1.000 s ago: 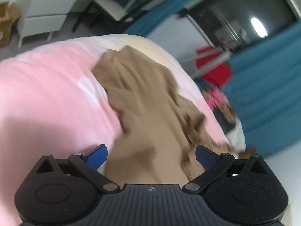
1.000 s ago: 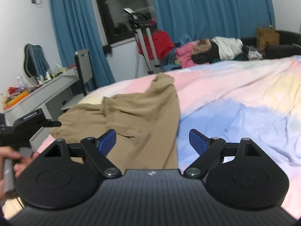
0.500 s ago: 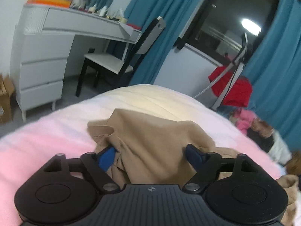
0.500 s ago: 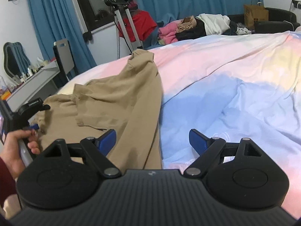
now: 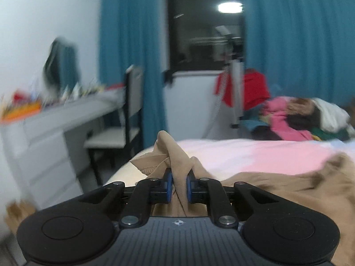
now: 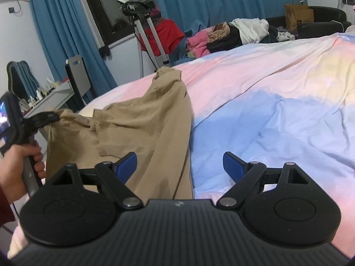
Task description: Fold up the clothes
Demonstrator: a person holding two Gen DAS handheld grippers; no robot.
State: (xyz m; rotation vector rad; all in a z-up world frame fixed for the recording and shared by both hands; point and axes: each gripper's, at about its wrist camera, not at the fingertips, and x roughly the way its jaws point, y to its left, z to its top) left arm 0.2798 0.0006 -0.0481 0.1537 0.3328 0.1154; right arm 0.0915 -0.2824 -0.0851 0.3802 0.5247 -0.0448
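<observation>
- Tan garment (image 6: 142,130): spread on the bed (image 6: 266,102), near its pale-yellow corner.
- Left gripper (image 5: 178,185): fingers pinched on a raised fold of the garment's edge.
- Right gripper (image 6: 179,164): fingers spread wide, holding nothing, above the garment's near hem.

Blue curtains (image 6: 66,33) hang on both sides of a dark window (image 5: 204,28) that reflects a ceiling light (image 5: 229,7). A white dresser (image 5: 44,137) and a chair (image 5: 124,133) stand by the white wall (image 5: 44,22)
</observation>
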